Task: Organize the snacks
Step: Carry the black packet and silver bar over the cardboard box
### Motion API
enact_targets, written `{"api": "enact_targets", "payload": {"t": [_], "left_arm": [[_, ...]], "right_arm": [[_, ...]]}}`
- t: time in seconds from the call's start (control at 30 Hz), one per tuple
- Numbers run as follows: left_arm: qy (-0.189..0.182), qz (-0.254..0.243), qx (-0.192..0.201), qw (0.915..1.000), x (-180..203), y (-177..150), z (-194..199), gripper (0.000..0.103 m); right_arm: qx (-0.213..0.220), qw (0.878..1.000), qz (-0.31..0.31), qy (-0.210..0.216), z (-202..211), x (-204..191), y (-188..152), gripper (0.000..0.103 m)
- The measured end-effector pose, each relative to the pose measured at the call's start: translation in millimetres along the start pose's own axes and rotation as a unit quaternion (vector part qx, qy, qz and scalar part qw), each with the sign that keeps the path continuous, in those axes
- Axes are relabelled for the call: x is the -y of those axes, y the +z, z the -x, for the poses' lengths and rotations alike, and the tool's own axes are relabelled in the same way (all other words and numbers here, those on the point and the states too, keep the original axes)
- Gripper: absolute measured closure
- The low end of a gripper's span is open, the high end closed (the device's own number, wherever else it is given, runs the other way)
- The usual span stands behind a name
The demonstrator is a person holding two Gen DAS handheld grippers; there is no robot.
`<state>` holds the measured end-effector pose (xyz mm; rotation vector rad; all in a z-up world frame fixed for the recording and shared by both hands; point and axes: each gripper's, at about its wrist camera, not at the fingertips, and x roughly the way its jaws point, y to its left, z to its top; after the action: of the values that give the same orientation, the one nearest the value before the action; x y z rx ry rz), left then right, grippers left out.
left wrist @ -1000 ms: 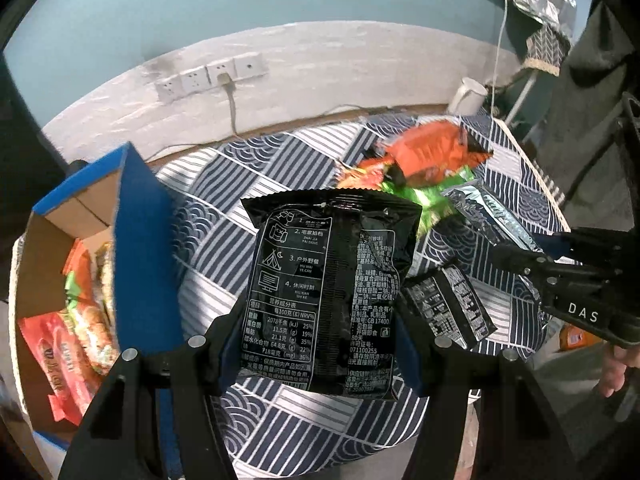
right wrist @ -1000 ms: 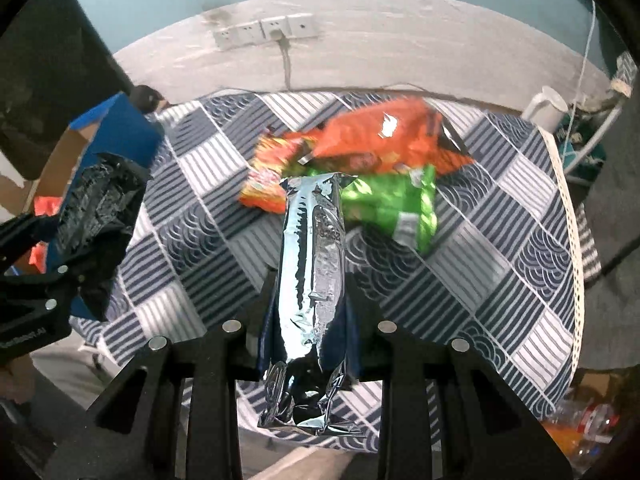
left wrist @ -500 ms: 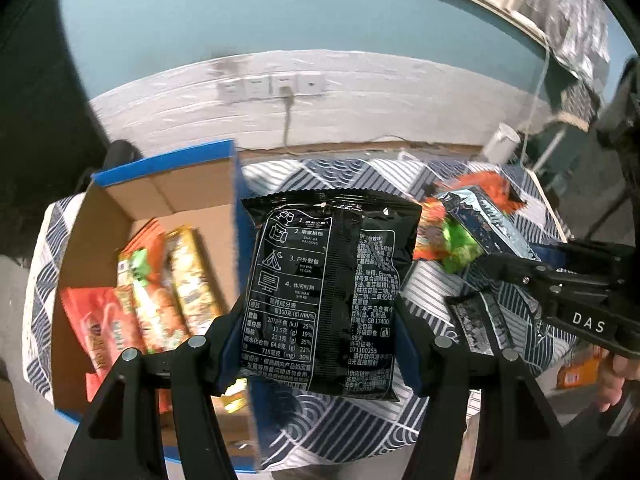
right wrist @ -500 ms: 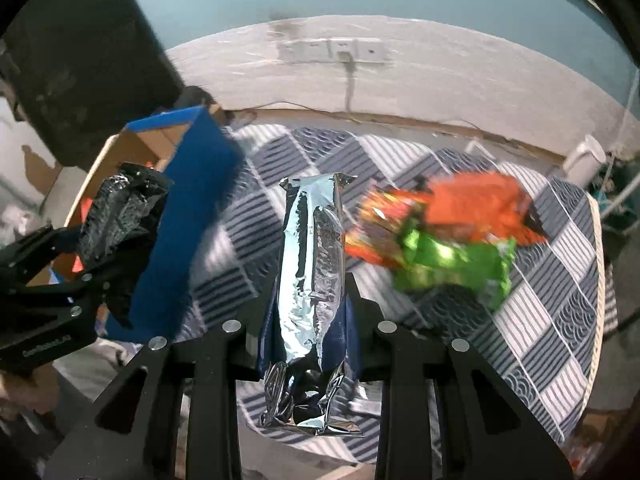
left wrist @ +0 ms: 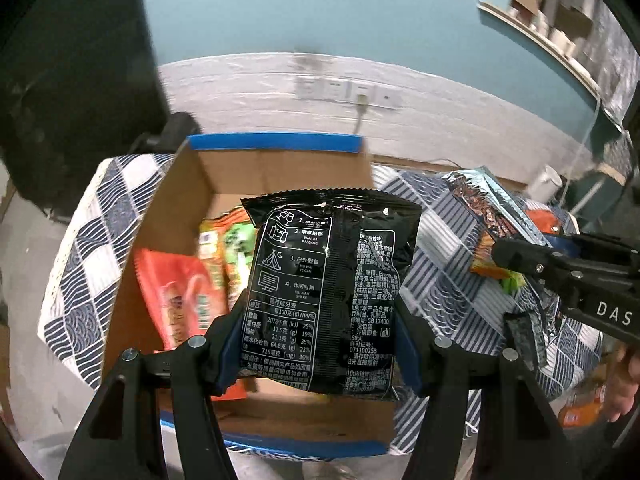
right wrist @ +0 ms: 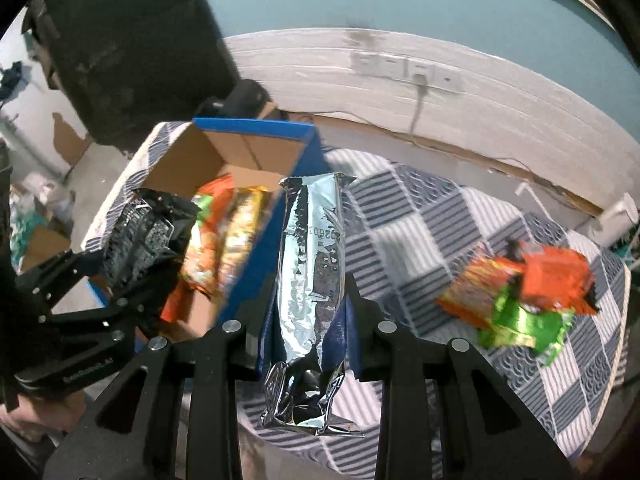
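Teal wall above a white-painted lower band is filling the background, with a row of wall sockets [left wrist: 347,92] and a cord hanging down from one of them. Below it, a table is wearing a blue-and-white patterned tablecloth [right wrist: 424,216]. An open cardboard box [left wrist: 276,168] with blue outer walls is sitting at the left end of the table, holding several orange, red and green snack packets [left wrist: 188,292]. The left gripper [left wrist: 320,344] is pinching a black snack bag [left wrist: 328,292] by its two sides, its fingers pressing the bag from left and right, and is holding it upright over the open box; white printed text is facing the camera. The right gripper [right wrist: 306,328] is clamping a silver foil packet [right wrist: 310,280] between its fingers, holding it upright above the tablecloth just beside the box's blue right wall. In the right wrist view, the left gripper and its black bag are showing at the left edge, over the box. Further right on the cloth, an orange packet [right wrist: 556,276] and a green packet [right wrist: 520,324] are lying together in a loose pile, overlapping each other, well apart from the box.
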<state>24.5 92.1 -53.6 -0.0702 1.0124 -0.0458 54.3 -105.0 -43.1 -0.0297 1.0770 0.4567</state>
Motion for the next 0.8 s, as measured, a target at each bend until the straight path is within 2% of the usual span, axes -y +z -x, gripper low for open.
{"api": "enact_targets", "payload": {"t": [0.17, 0.37, 0.8], "left_arm": [[0.028, 0.020, 0.010, 0.9994, -30, 0, 3, 0.038], [0.041, 0.052, 0.001, 0.9978, -62, -5, -4, 0.038], [0.058, 0.084, -0.018, 0.9946, -87, -11, -16, 0.038]], "right_arm": [[-0.009, 1.000, 0.017, 0.014, -17, -28, 12, 0.076], [-0.022, 0.999, 0.033, 0.025, -35, -55, 21, 0.076], [-0.033, 0.997, 0.044, 0.059, -60, -88, 35, 0.075]]}}
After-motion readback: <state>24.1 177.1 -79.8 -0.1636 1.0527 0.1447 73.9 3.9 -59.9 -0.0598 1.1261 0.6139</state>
